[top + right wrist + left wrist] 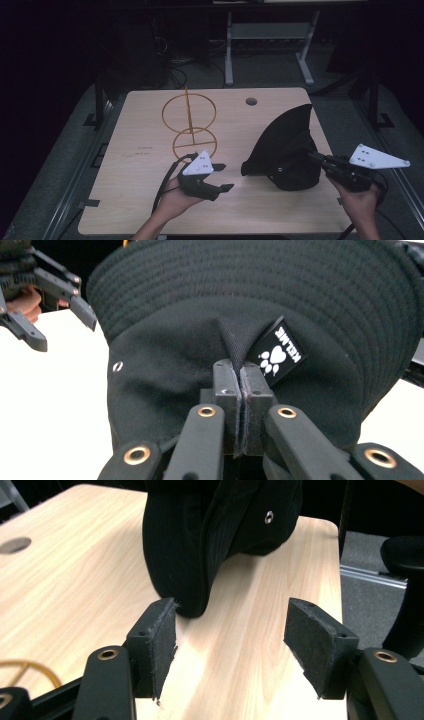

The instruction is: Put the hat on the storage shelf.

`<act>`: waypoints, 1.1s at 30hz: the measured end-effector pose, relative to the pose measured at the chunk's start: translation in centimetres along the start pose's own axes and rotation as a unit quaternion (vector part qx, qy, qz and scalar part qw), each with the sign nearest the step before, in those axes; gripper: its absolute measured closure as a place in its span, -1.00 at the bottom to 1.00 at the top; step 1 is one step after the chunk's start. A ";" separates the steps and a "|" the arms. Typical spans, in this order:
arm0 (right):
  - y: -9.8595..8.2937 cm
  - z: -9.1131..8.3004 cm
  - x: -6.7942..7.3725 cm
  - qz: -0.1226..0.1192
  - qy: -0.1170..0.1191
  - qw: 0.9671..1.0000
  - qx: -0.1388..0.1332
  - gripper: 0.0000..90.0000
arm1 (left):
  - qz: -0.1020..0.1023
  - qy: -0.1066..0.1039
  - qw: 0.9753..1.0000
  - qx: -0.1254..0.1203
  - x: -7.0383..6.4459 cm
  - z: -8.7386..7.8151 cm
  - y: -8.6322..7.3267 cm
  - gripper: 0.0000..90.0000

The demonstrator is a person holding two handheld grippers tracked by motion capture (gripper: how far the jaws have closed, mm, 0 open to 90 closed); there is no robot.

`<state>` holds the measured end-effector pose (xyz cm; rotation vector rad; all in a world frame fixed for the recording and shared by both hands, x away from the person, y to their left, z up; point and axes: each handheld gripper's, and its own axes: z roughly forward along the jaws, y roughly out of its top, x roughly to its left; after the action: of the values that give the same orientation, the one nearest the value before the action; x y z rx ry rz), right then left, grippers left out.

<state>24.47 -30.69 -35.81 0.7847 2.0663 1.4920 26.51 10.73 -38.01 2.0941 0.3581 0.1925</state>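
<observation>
High view: black hat (285, 147) on right half of wooden table (135, 190), brim tipped up toward far edge, crown toward near-right. Right gripper (316, 158) at hat's right side, jaws into fabric; grey plate on top, person's hand underneath at near-right table edge. Left gripper (223, 177) near table centre, just left of hat, apart from it, jaws spread wide, nothing between. Orange wire stand (189, 122) w/ two rings on an upright rod, beyond left gripper, well clear of hat. Round cable hole (251, 101) near far edge.

Left gripper view: both pads (157, 645) wide apart, bare table between; hat's brim edge (190, 545) resting on table just ahead, close to left pad, contact hard to tell. Small metal eyelet on crown.

Right gripper view: jaws pressed together on a pinched fold of hat crown (165, 355), no gap. White paw-and-heart label (277, 352) just right of pinch. Stitched brim arching above. Left gripper (60, 315) at upper left, jaws apart.
</observation>
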 end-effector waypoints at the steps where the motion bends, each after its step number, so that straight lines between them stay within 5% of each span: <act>1: 0.4 0.1 -0.1 -0.003 0.002 1.000 -0.003 0.95 | 0.001 0.001 1.000 0.002 0.1 -0.2 -0.2 -0.19; 14: 4.2 1.5 -0.2 -0.008 0.020 1.000 0.002 0.97 | -0.017 0.014 1.000 0.002 0.2 -1.9 -2.8 -0.22; 22: 6.8 1.9 -0.7 0.002 0.038 0.999 -0.018 0.97 | -0.025 0.017 1.000 0.003 0.3 -2.3 -4.2 -0.29; 33: 11.1 2.9 -1.1 -0.007 0.054 0.998 -0.015 0.97 | -0.017 0.023 1.000 0.001 0.5 -2.6 -5.1 -0.38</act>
<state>29.08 -26.75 -26.06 0.6896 2.1169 1.5862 25.39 15.52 -41.03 2.0874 0.4204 0.2201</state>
